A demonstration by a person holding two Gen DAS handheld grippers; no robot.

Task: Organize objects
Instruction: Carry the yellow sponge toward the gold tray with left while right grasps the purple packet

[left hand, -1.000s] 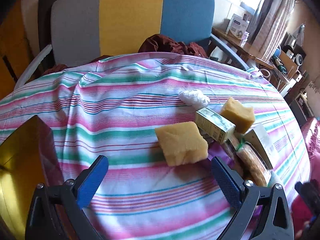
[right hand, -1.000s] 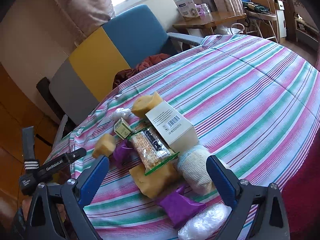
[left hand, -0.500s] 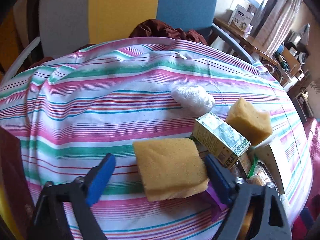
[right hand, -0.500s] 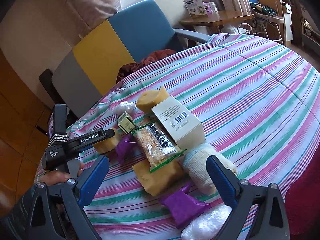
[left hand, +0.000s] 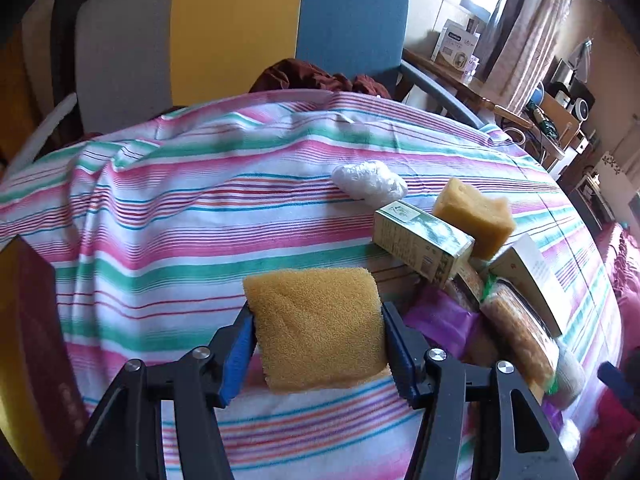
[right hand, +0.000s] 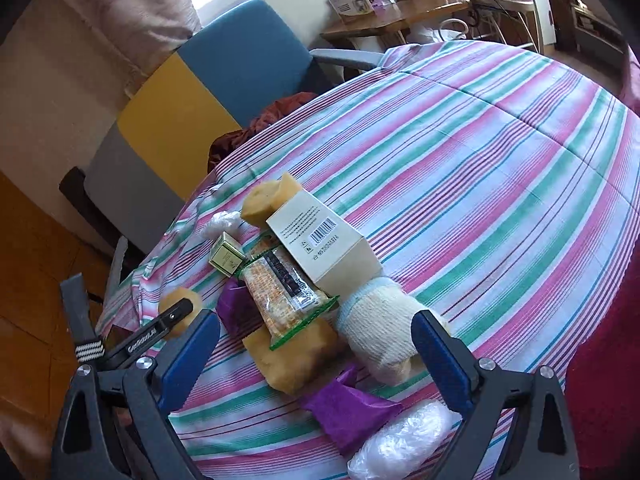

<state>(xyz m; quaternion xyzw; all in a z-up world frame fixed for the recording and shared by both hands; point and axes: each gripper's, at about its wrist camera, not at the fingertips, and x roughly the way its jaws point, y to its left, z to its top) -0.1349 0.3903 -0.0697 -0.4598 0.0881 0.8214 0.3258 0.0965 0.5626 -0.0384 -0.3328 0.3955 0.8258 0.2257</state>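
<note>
My left gripper point(left hand: 316, 340) is shut on a flat yellow sponge point(left hand: 316, 324) and holds it at the striped cloth point(left hand: 180, 216). In the right wrist view the left gripper point(right hand: 160, 332) shows at the left with the sponge point(right hand: 180, 300) in it. My right gripper point(right hand: 316, 356) is open above a pile: a cracker pack point(right hand: 280, 292), a white box point(right hand: 320, 240), a rolled cream towel point(right hand: 380, 328), a yellow sponge point(right hand: 288, 360) under the pack, purple paper point(right hand: 348, 408), a clear plastic wad point(right hand: 400, 444).
A green box point(left hand: 420, 240), a second sponge block point(left hand: 472, 212) and a plastic wad point(left hand: 368, 184) lie right of the held sponge. A gold box point(left hand: 28, 340) stands at the left edge. A grey, yellow and blue chair point(left hand: 240, 28) stands behind the table.
My left gripper moved forward onto the flat sponge and shut on it. My right gripper stayed open over the pile, barely moving.
</note>
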